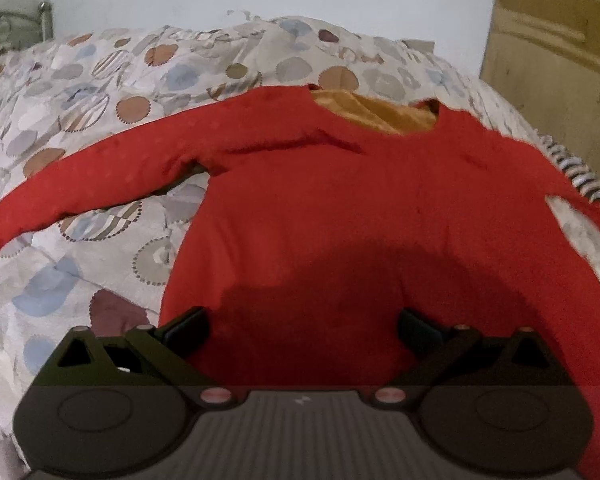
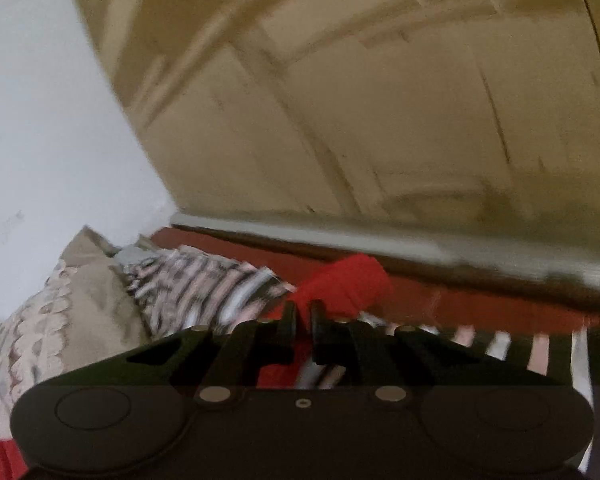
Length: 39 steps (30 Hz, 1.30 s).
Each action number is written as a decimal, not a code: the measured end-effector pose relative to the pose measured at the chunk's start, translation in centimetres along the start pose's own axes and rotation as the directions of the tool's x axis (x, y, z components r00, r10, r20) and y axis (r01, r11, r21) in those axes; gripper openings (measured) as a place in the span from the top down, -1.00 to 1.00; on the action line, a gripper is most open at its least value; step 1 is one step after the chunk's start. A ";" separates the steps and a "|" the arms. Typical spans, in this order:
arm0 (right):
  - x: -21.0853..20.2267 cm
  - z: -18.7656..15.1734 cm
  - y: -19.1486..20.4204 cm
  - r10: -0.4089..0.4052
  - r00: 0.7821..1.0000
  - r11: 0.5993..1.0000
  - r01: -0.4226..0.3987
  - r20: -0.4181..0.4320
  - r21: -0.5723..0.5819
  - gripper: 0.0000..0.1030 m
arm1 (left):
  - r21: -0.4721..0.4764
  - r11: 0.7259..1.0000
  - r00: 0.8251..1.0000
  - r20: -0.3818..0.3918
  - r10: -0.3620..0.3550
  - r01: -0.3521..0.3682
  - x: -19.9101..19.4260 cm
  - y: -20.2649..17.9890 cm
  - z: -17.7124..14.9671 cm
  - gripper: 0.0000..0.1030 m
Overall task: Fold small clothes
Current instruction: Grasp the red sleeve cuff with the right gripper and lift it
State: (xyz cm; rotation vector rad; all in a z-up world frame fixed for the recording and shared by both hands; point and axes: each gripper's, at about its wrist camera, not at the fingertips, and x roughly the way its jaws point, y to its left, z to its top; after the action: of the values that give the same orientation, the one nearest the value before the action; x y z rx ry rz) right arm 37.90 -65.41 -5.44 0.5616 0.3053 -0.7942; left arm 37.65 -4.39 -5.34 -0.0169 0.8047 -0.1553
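On the bed, seen from the left wrist view, a small red long-sleeved top [image 1: 340, 208] lies flat and face up on a soft quilt with brown and blue circles [image 1: 100, 92]. One sleeve stretches far out to the left side of the picture. The other sleeve runs off the right edge. The left gripper [image 1: 303, 326] hangs over the bottom hem of the top with its jaws wide apart, and it grips nothing. If it bites down from there, it may catch the quilt along with the hem, because the quilt is soft and lumpy.

From the right wrist view, the picture is blurry. The right gripper [image 2: 303, 318] has its jaws squeezed together on the red sleeve end [image 2: 346, 284], which sticks out past the tips. A black and white striped cloth [image 2: 204, 280] lies just beside and under it, near a big wooden wardrobe [image 2: 380, 100]. The pinch looks thin, so the sleeve could slip out when pulled. The striped cloth could also get dragged along, and the fold would then come out crooked.
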 end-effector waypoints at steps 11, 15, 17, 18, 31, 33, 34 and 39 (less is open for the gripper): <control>-12.8 -1.9 15.3 0.408 0.903 0.762 -0.253 0.138 -0.596 0.90 | -0.192 0.980 0.993 0.089 0.076 -0.058 -1.3 5.7 1.9 -0.99; -18.2 -5.2 20.6 0.566 0.823 0.609 -0.379 0.046 -0.697 0.91 | -0.246 0.963 0.982 0.119 0.147 -0.114 -2.0 7.9 2.4 -0.99; -20.9 -7.4 22.6 0.640 0.768 0.508 -0.437 -0.015 -0.742 0.91 | -0.263 0.954 0.975 0.127 0.183 -0.145 -2.2 8.9 2.6 -0.99; -22.3 -8.8 23.3 0.671 0.739 0.451 -0.462 -0.051 -0.763 0.91 | -0.271 0.950 0.972 0.128 0.198 -0.158 -2.2 9.3 2.7 -0.99; -33.2 -29.1 20.3 0.687 0.568 -0.305 -0.340 -0.453 -0.890 0.91 | -0.357 0.924 0.971 0.132 0.198 -0.139 -2.8 11.6 2.7 -0.99; -33.5 -30.1 18.6 0.686 0.575 -0.331 -0.301 -0.447 -0.895 0.91 | -0.354 0.926 0.973 0.133 0.188 -0.131 -2.7 11.4 2.6 -0.99; -33.2 -30.3 18.5 0.686 0.577 -0.341 -0.283 -0.443 -0.896 0.91 | -0.352 0.928 0.975 0.133 0.177 -0.120 -2.6 11.2 2.6 -0.99; -34.3 -30.7 16.6 0.689 0.554 -0.388 -0.261 -0.467 -0.884 0.81 | -0.380 0.922 0.984 0.177 -0.001 0.070 -2.5 10.9 2.3 -0.99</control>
State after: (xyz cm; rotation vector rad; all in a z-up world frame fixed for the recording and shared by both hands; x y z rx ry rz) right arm 25.75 -18.11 -8.70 -0.9780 0.1940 0.5272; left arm 39.02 6.69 -2.75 -0.4135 0.6493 -0.0264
